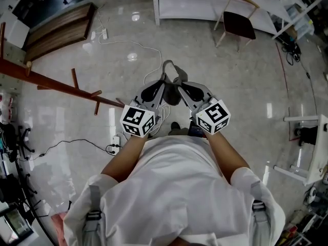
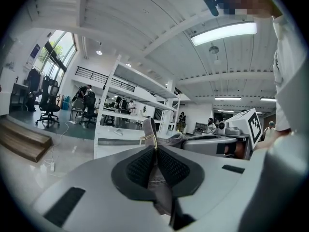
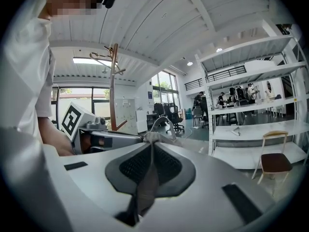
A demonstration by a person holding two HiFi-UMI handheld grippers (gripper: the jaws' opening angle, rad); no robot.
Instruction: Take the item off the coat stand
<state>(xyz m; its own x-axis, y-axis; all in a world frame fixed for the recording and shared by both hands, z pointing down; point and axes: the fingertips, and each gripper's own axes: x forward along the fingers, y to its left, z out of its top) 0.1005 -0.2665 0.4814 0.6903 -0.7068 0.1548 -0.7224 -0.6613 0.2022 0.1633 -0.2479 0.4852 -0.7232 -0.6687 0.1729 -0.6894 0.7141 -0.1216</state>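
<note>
- The left gripper has its jaws nearly together, pinching a fold of the grey fabric item between the ribbed pads; the fabric runs down the slit and a strap of it stands up just beyond the tips
- The right gripper is likewise clamped narrow on the other edge of the same item, with fabric hanging behind the pads and bunched just past the tips
- In the head view the item spans from one set of jaws to the other, and its loop handle sticks out ahead of them over the floor
- The coat stand is well apart, off to the left of the left jaws, and touches nothing that is held
- The item looks free of the stand, so the step is probably carrying it clear: keep both pinches firm, move the hands as one so the fabric is neither stretched nor dropped, and keep the loop away from the pegs
</note>
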